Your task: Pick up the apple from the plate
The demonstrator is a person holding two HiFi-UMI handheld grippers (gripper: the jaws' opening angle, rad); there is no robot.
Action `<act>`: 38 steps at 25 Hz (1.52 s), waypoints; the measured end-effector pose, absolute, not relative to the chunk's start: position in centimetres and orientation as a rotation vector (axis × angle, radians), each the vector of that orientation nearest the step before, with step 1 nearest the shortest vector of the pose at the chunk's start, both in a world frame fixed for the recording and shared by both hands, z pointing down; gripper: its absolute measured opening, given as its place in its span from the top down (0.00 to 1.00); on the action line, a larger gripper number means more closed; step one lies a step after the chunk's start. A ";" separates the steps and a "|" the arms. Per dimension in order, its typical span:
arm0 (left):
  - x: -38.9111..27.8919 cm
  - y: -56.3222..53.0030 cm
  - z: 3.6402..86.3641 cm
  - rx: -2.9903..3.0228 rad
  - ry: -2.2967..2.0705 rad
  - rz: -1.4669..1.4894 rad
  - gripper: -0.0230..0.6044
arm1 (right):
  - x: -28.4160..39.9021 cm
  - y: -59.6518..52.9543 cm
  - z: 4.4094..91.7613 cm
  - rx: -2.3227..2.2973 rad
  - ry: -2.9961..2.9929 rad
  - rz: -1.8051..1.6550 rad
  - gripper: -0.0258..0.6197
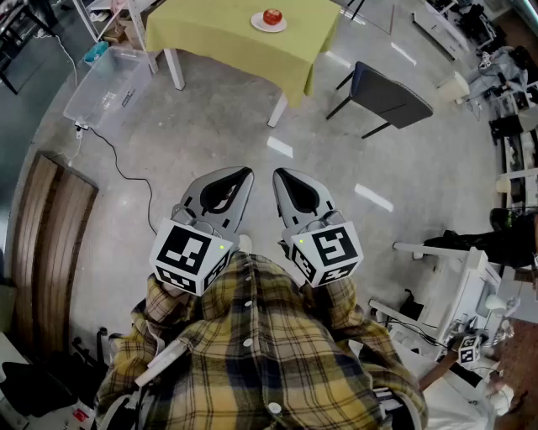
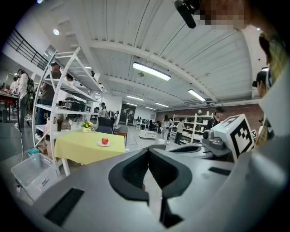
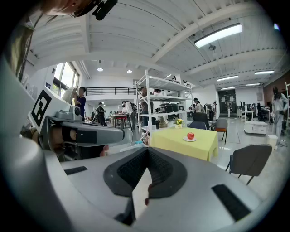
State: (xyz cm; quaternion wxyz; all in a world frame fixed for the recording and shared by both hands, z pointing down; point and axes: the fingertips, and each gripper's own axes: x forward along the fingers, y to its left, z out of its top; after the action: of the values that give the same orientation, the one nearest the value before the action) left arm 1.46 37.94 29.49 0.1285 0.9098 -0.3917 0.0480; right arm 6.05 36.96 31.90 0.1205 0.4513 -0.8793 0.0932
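Apple (image 1: 272,16), well beyond left gripper (image 1: 245,174) — right gripper (image 1: 278,175)

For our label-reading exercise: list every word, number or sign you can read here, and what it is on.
Nothing is legible.
Clear plastic bin: its label is too small to read.
Left marker cube and right marker cube: square patterns only, no letters.

No legible text or signs

grey chair (image 1: 395,95) (beside yellow table (image 1: 220,34))
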 end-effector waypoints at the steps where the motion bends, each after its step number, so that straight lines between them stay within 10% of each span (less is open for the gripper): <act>1: 1.5 37.8 29.5 2.649 -1.141 0.140 0.95 | 6.1 36.9 31.9 1.322 -2.571 0.269 0.96; 38: -4.0 22.4 31.2 2.626 -1.151 0.169 0.95 | 2.2 22.0 34.9 1.346 -2.535 0.418 0.96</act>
State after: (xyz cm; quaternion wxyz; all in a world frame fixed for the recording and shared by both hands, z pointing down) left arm -3.96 22.35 31.17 0.1341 0.9060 -0.3972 0.0583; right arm 2.22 22.03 34.94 0.1203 0.4607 -0.8676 0.1432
